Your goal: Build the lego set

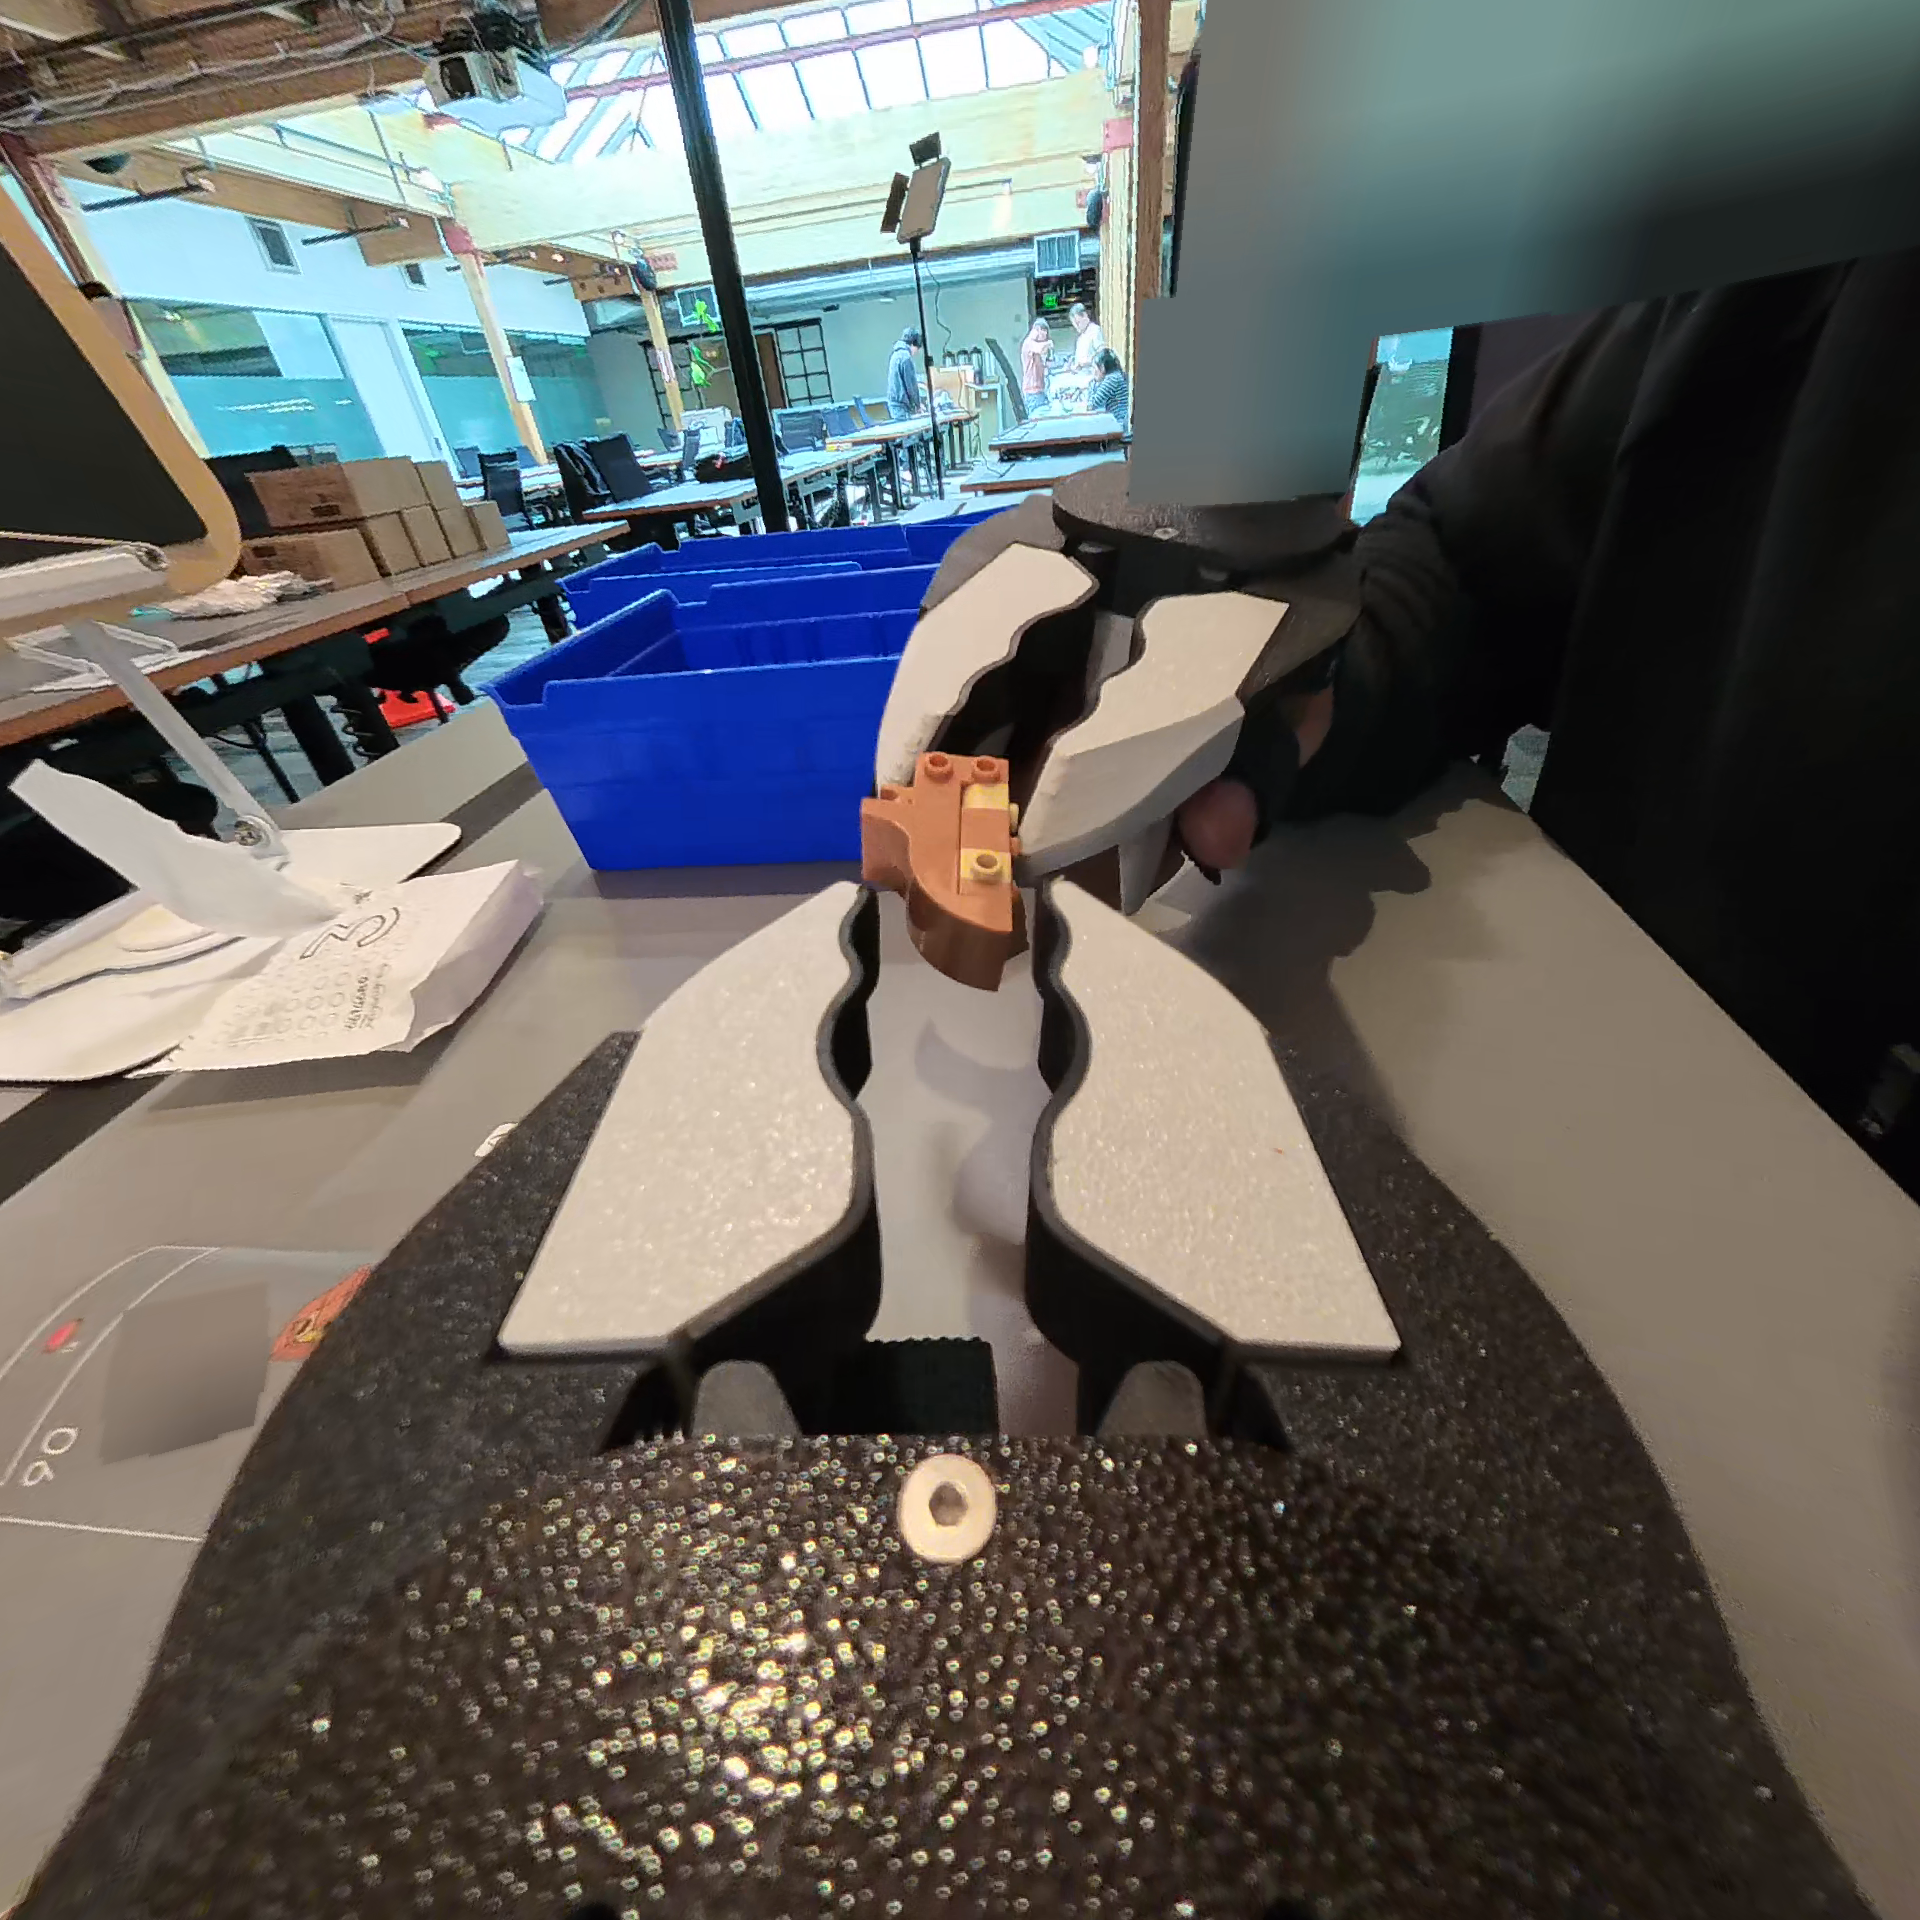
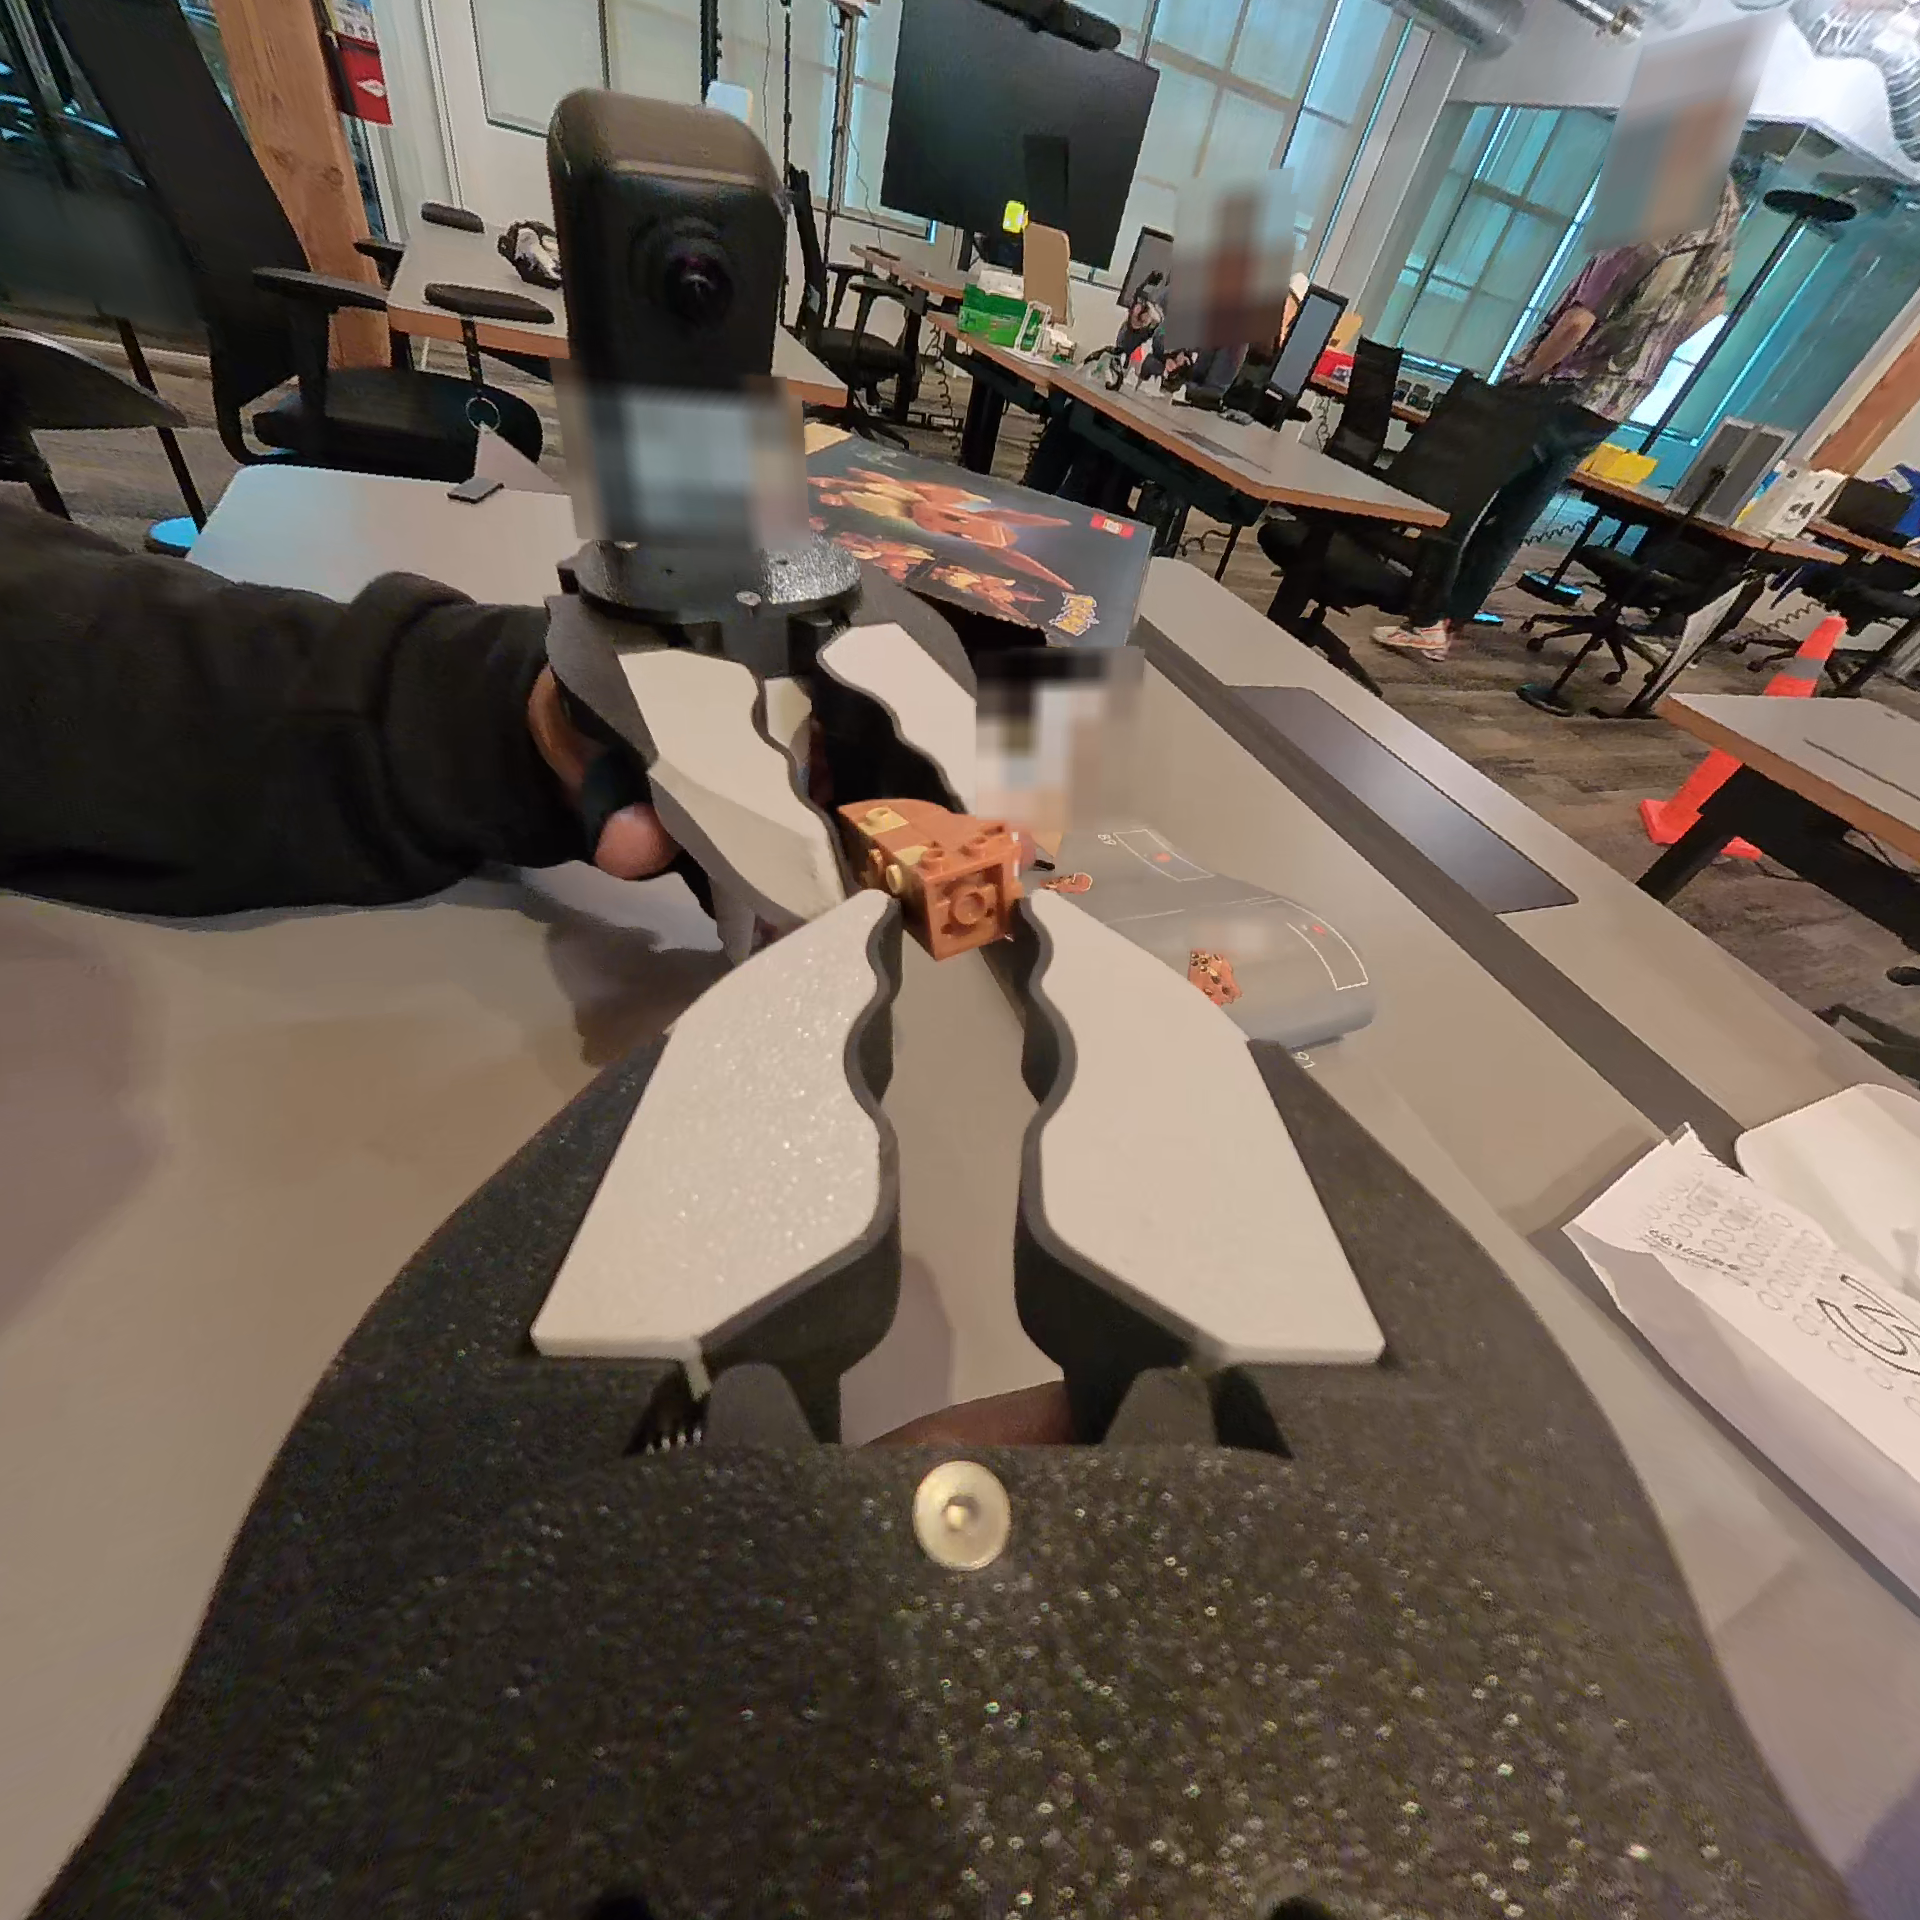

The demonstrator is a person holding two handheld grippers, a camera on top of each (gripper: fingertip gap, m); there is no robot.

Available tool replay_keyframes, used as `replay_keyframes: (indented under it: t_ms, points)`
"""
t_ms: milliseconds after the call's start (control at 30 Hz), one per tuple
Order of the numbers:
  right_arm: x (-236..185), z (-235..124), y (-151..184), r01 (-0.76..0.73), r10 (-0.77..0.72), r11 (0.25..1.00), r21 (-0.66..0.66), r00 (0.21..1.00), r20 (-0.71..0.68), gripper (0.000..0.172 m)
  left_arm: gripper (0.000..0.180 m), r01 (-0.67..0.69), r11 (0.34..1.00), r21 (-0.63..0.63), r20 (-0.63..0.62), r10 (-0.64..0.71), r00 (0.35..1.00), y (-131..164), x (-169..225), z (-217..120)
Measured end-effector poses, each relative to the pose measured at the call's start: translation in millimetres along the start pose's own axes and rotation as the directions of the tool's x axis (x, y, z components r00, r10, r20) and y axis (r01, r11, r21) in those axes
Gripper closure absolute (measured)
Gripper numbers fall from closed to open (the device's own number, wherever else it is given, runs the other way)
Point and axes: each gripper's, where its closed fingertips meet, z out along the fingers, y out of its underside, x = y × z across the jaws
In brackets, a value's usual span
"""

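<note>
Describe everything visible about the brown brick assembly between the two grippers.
The brown brick assembly is a small cluster of glossy plastic studded bricks, reddish-brown with two tan pieces and one curved flank. It hangs tilted above the grey table, not resting on it. The right gripper pinches one end. The left gripper flanks the other end, but contact there is unclear.

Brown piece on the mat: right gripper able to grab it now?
Probably not: its fingers grip the brick assembly, which the left gripper also holds. Path over the table looks clear.
</note>
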Motion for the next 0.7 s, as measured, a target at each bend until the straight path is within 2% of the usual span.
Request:
replay_keyframes:
  t_ms: [433, 700]
  points:
    - [1.8, -1.4, -1.7, 0.016, -0.016, 1.0, 0.006, 1.0, -0.013, 0.152, 0.157, 0.014, 0.996, 0.083, 0.011, -0.015, 1.0, -10.6, -2.9, -2.8]
    - [-0.8, -1.4, -2.3, 0.012, -0.012, 1.0, 0.01, 1.0, -0.008, 0.154, 0.161, 0.012, 0.997, 0.071, -0.005, -0.012, 1.0, -8.6, -0.7, -2.6]
